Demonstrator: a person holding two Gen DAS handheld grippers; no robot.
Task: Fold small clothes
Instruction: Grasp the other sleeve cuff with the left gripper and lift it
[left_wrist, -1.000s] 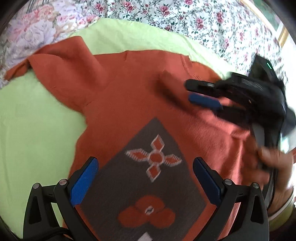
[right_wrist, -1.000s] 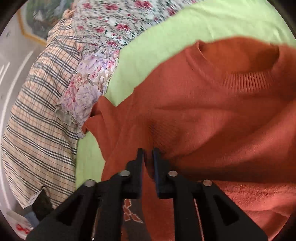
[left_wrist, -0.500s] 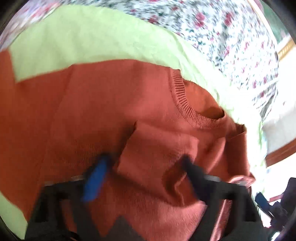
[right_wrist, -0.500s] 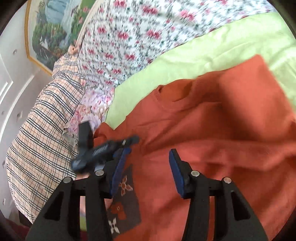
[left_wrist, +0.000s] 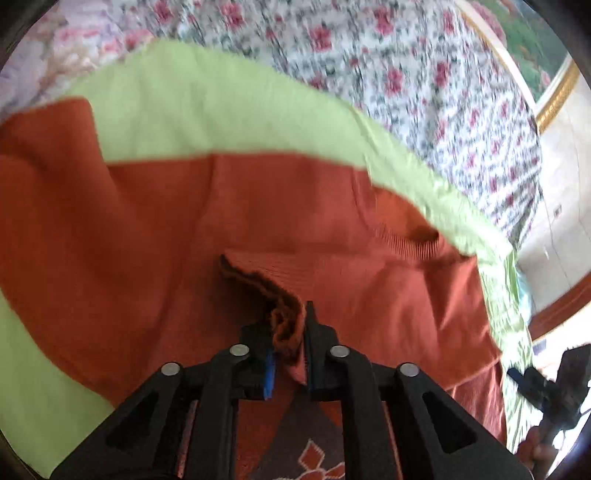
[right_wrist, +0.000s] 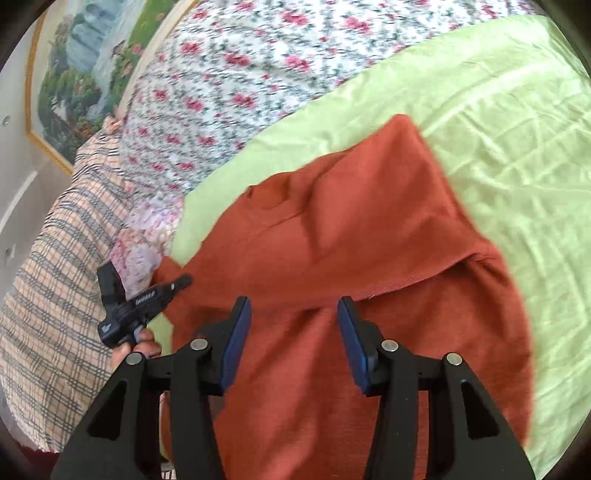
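Note:
A small rust-orange sweater (left_wrist: 155, 229) lies on a lime green sheet (left_wrist: 221, 110), its ribbed collar (left_wrist: 402, 243) at the right. One sleeve is folded across the chest, and my left gripper (left_wrist: 288, 332) is shut on the bunched cuff (left_wrist: 284, 321) of that sleeve. A grey patch with orange motifs (left_wrist: 314, 458) shows at the bottom edge. In the right wrist view the sweater (right_wrist: 369, 240) fills the middle. My right gripper (right_wrist: 293, 332) is open and empty just above it. The left gripper (right_wrist: 136, 306) shows at the left there.
A floral bedspread (right_wrist: 240, 85) lies beyond the green sheet (right_wrist: 498, 147). A checked pillow (right_wrist: 55, 277) sits at the left. A framed picture (right_wrist: 81, 62) hangs on the wall behind. The right gripper shows at the left wrist view's right edge (left_wrist: 543, 384).
My right gripper let go of the sleeve, opened and pulled back. My left gripper moved up the sweater and shut on the folded sleeve's cuff.

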